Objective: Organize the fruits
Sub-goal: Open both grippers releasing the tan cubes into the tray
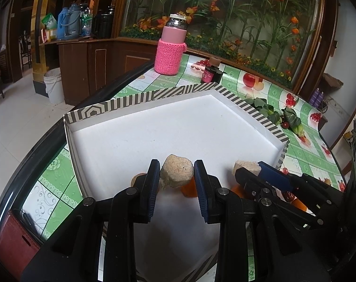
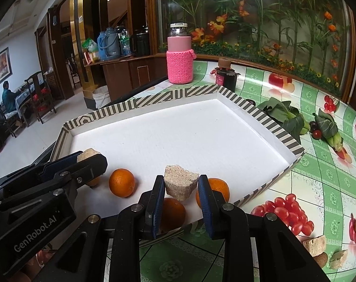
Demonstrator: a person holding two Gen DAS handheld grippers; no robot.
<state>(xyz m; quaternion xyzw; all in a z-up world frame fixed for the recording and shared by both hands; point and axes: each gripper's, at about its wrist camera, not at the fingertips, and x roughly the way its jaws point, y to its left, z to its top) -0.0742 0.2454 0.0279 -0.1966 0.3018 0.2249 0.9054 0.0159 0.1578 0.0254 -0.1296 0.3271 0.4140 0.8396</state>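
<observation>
Beige, crumbly chunks sat in both my claws: the left gripper (image 1: pixel 176 176) clenched one chunk (image 1: pixel 176 172), the right gripper (image 2: pixel 181 188) pinched another (image 2: pixel 181 184), each held just above the near end of the striped-rim tray (image 2: pixel 281 131). I judged I carried them there to join the oranges (image 2: pixel 121 182) already gathered in that corner. More chunks (image 2: pixel 315 246) waited on the fruit-print tablecloth (image 2: pixel 319 176). White lettering on the left gripper's body read "GenRobot.AI".
</observation>
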